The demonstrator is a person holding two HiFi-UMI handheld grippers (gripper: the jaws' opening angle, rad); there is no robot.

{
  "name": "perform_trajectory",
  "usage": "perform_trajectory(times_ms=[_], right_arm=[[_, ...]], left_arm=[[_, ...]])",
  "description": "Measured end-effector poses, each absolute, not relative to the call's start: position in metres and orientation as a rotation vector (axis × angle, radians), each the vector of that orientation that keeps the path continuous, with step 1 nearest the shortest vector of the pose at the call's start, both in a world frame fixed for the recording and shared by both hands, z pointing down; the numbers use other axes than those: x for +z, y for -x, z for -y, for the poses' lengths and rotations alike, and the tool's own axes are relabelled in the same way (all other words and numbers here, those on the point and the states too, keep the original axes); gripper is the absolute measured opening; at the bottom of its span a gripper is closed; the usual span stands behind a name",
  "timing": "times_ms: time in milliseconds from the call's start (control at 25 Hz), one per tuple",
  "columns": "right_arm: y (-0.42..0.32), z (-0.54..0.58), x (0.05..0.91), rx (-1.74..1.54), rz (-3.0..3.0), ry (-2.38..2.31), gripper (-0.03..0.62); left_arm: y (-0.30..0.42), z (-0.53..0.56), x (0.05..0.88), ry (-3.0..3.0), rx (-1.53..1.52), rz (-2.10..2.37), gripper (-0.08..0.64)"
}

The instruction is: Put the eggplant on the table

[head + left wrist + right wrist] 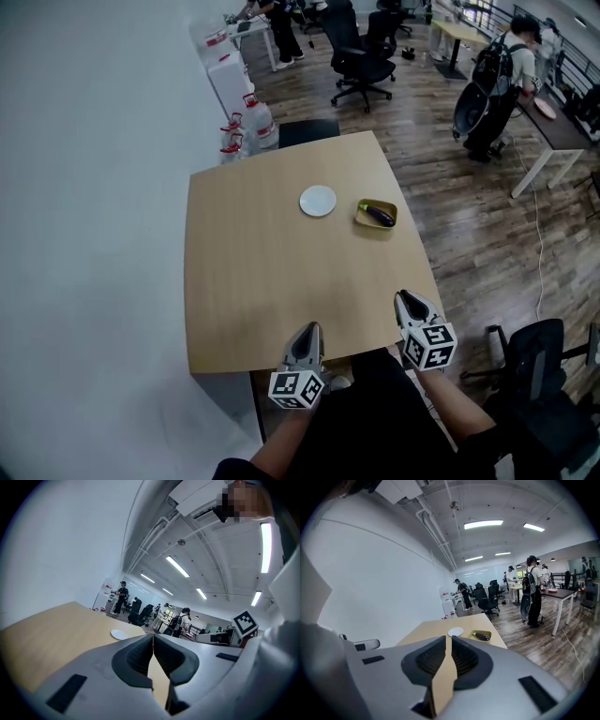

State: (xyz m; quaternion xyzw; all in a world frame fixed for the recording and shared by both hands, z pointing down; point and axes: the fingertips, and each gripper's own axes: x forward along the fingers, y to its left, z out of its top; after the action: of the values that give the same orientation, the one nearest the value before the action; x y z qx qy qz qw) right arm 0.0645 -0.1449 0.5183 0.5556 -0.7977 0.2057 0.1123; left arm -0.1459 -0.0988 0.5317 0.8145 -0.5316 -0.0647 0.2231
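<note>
A dark purple eggplant (380, 217) lies in a small yellow dish (361, 217) at the far right of the wooden table (253, 272). A white plate (318, 201) lies just left of the dish. My left gripper (310, 328) hovers at the table's near edge, shut, with nothing in it. My right gripper (403, 296) is over the near right corner, also shut and empty. In the right gripper view the eggplant (483, 636) and dish (474, 633) lie well ahead of the gripper (445, 639). The left gripper view shows the gripper (153, 637) and only the plate (119, 633).
A white wall runs along the left. A black chair (308, 132) stands behind the table, with water bottles (246, 127) beside it. Another black chair (534, 370) is at my right. A person with a backpack (497, 84) stands by a desk far right.
</note>
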Motion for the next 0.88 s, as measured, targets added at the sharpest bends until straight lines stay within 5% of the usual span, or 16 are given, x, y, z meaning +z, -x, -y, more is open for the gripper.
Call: perform_trajectory(times_ms=[880], right_arm=[[-0.049, 0.081, 0.467, 0.273, 2.385, -1.713, 0.060]], left_arm=[[0.126, 0.089, 0.500, -2.383, -0.162, 1.441, 0.015]])
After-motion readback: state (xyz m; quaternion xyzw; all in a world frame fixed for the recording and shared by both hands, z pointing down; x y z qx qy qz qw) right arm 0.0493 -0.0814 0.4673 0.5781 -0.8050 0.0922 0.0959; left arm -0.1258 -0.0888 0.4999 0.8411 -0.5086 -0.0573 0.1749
